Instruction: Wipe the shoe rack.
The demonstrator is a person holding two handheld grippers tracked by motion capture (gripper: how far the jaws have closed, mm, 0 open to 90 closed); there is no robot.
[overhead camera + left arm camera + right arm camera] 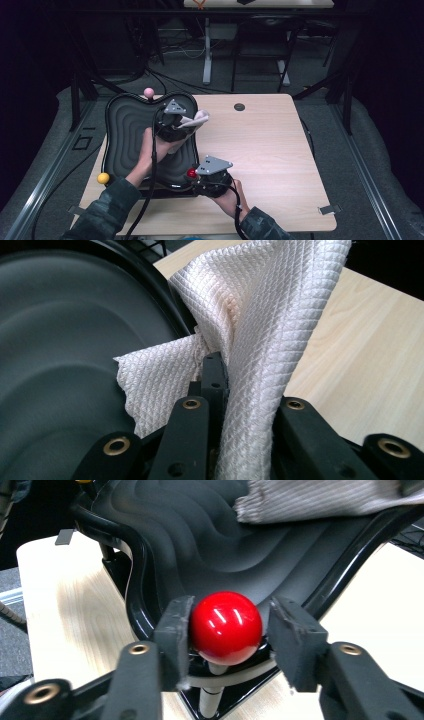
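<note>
Two grippers are at work on the black ridged tray [120, 131] at the tabletop's left edge. Left gripper [216, 371] fingers are pinched on a white quilted cloth [260, 315]; it should be kept flat while wiping. Right gripper [226, 630] fingers flank the glossy red knob [226, 626], with a gap on one side; a firm grip would steady the tray.

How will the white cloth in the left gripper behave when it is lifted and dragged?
Probably floppy: the white cloth folds and drapes around the left gripper. Likely light, since a small pinch carries it. Its quilted weave should grip rather than slip on the black tray.
</note>
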